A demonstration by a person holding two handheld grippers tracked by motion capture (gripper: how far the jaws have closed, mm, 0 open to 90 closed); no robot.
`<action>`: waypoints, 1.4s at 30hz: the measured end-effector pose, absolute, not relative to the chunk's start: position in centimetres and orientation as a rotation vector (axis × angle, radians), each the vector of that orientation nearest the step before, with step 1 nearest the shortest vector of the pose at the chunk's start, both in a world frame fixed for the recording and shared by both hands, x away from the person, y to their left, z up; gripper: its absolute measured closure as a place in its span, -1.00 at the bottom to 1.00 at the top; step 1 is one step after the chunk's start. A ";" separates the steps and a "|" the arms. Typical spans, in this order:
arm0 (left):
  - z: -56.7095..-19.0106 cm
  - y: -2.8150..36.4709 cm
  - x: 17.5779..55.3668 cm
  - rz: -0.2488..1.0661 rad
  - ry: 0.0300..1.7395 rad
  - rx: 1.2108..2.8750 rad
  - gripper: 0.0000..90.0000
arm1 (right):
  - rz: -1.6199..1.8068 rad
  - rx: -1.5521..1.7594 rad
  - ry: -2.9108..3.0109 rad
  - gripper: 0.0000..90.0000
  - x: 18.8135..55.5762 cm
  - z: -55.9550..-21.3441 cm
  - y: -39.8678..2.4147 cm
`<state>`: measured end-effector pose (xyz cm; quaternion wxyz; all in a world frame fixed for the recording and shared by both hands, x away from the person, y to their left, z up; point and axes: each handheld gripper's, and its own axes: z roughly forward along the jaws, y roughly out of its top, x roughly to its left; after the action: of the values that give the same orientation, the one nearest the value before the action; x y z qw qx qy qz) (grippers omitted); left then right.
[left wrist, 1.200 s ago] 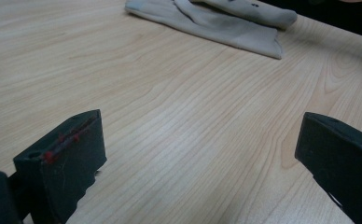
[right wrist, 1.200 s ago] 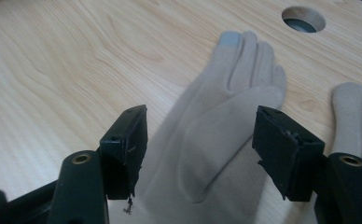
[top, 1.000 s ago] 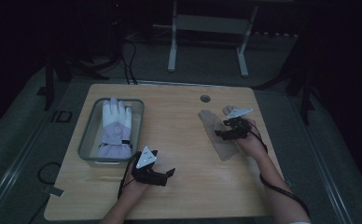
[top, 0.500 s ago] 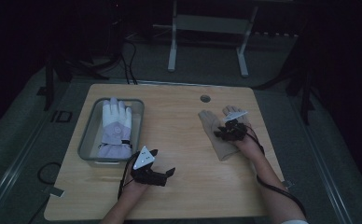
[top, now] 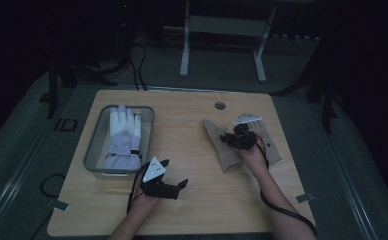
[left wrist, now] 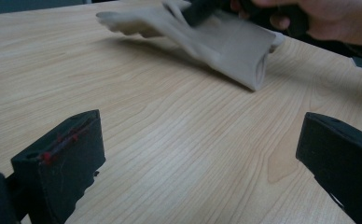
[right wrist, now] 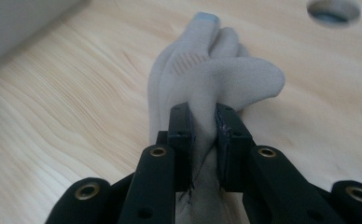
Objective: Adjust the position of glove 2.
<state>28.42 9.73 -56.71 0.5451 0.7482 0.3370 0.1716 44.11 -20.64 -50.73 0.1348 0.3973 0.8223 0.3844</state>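
Note:
A beige glove (top: 225, 152) lies on the right half of the wooden table (top: 192, 120). My right gripper (top: 237, 139) is shut on it; its jaws have just been closing, and a raised fold of the glove (right wrist: 226, 79) is pinched between the pads of that gripper (right wrist: 203, 135). A white glove (top: 123, 132) lies in the grey tray (top: 96, 145) at the left. Near the table's front, my left gripper (top: 176, 172) stands open above bare wood. Between the wide-apart jaws of the left gripper (left wrist: 202, 158) there is nothing, and the beige glove (left wrist: 226, 42) lies farther off.
A round hole (top: 220, 105) sits in the tabletop near the far edge, also seen as a hole (right wrist: 333, 10) beyond the glove. The tray's wall (right wrist: 20, 23) stands off to the left. The person's right hand (left wrist: 337, 18) grips its tool over the glove. Dark floor surrounds the table.
My right gripper has closed on the beige glove and shifted a little to the left, bunching the fabric. The left gripper has stayed where it was.

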 end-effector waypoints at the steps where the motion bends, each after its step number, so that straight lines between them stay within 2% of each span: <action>1: -56.7 9.7 28.4 0.408 0.799 1.775 -0.97 | 1.130 1.158 2.360 0.74 43.9 -50.1 -20.2; 4: -56.7 9.7 28.4 0.411 0.796 1.773 -0.97 | 1.180 1.170 2.293 0.73 43.4 -48.5 -19.1; 8: -56.6 9.8 28.3 0.416 0.789 1.770 -0.97 | 1.165 1.171 2.263 0.73 42.9 -48.1 -17.3; 16: -56.5 9.8 28.1 0.413 0.758 1.744 -0.97 | 1.101 1.358 2.304 0.71 43.1 -52.8 -14.4; 21: -56.6 9.8 28.2 0.409 0.758 1.757 -0.97 | 1.061 1.394 2.337 0.54 43.0 -54.4 -13.6; 22: -56.6 9.8 28.2 0.409 0.761 1.758 -0.97 | 1.060 1.387 2.348 0.43 43.0 -54.8 -13.4; 23: -56.7 9.8 28.2 0.410 0.763 1.761 -0.97 | 1.050 1.363 2.379 0.23 42.7 -55.2 -13.1; 29: -56.8 9.9 28.4 0.409 0.769 1.760 -0.97 | 1.047 1.326 2.414 0.02 41.3 -55.4 -12.4; 36: -56.9 9.9 28.4 0.412 0.772 1.761 -0.97 | 1.044 1.269 2.441 -0.02 40.1 -55.3 -12.2; 42: -57.1 9.9 28.5 0.406 0.765 1.761 -0.97 | 1.054 1.164 2.438 -0.02 39.6 -53.5 -14.3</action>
<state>28.45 9.88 -57.10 0.5563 0.7457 0.3239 0.1718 39.57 -14.33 -53.52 0.1205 0.3983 0.8346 0.3609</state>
